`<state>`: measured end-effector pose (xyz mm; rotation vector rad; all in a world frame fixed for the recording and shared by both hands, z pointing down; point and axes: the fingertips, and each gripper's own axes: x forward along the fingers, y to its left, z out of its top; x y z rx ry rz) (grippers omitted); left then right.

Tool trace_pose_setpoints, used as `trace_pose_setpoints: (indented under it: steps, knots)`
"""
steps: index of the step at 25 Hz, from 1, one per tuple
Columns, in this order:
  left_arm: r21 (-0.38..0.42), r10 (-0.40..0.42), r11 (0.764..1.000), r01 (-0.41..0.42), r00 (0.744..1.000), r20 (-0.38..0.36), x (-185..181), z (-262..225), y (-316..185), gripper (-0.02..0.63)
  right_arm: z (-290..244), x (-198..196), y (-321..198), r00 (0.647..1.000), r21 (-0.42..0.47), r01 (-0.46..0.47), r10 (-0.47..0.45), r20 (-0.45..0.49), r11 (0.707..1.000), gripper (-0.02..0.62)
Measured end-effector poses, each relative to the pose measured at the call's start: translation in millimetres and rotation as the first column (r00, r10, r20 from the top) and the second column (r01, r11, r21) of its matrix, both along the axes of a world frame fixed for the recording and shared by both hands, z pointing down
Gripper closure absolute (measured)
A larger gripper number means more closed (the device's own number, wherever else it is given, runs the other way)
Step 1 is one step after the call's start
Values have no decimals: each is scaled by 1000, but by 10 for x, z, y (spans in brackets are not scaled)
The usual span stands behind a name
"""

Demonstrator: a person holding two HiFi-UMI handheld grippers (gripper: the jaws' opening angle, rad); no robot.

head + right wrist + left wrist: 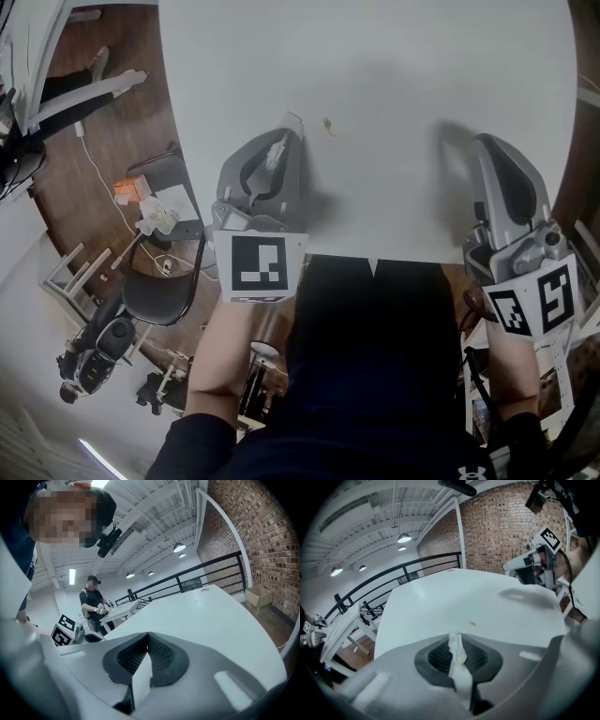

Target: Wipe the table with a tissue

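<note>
I can read no words or numbers anywhere. The one brand sign is a small white logo (466, 472) on the dark shirt (375, 356), too small to name. The left gripper (292, 122) and right gripper (483, 141) carry black-and-white square code markers (257, 265), which are patterns, not letters.

The left claw (289, 124) points forward, its jaws pressed together on a thin strip of tissue (457, 660). The right claw (483, 142) lies parallel to it and well apart, jaws closed flat on each other. The bare left forearm (223, 347) and right forearm (514, 370) run back beside the torso.
</note>
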<state>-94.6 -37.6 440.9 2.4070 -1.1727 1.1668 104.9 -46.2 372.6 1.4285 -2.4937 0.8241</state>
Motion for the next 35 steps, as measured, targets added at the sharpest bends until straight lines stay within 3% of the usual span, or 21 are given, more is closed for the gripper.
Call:
trace_pose_setpoints:
  steps: [35]
  knots:
    - [12,52,999,-51,998,-39,395,26,16,586,149,52,40,1000,-37,5,-5,0,999,584]
